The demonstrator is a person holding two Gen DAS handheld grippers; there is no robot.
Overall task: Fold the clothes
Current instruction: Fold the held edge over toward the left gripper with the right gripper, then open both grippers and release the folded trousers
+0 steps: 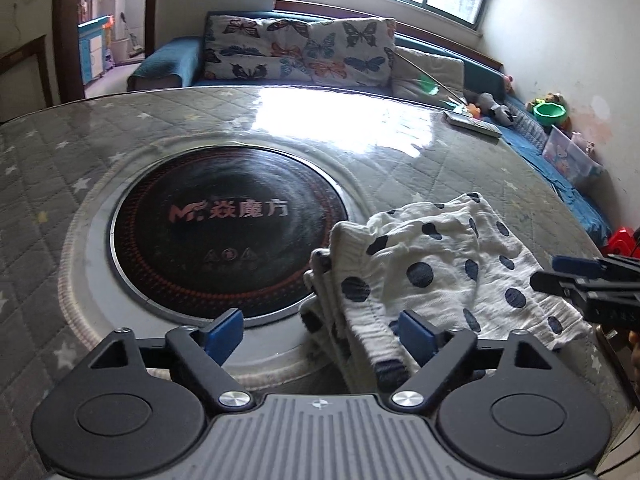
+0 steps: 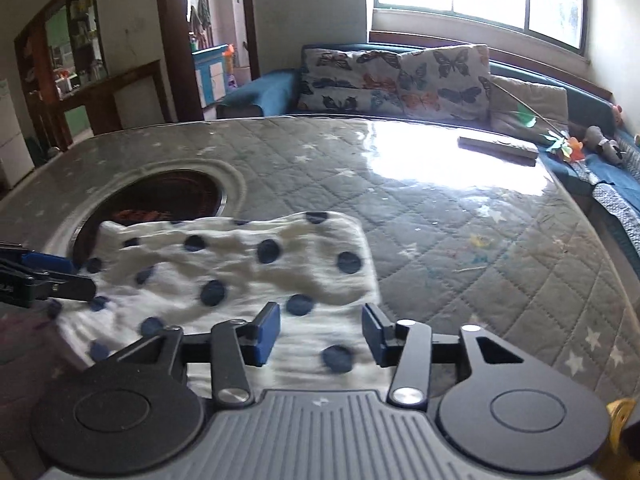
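The white garment with dark polka dots point(image 2: 224, 276) lies folded on the quilted grey table point(image 2: 460, 232), its far edge overlapping the round black cooktop point(image 1: 228, 232). Left gripper point(image 1: 322, 336): fingers spread wide, pads clear of the garment's ribbed edge, nothing pinched. Right gripper point(image 2: 322, 336): fingers spread above the garment's near edge, no cloth between the pads.

- The table point(image 2: 460, 248) lies bare right of the polka-dot garment point(image 2: 240, 264), toward its right edge; a gripper could pass there
- A flat box point(image 2: 498, 147) occupies the far right corner
- The round cooktop point(image 1: 228, 240) sits flush left of the garment
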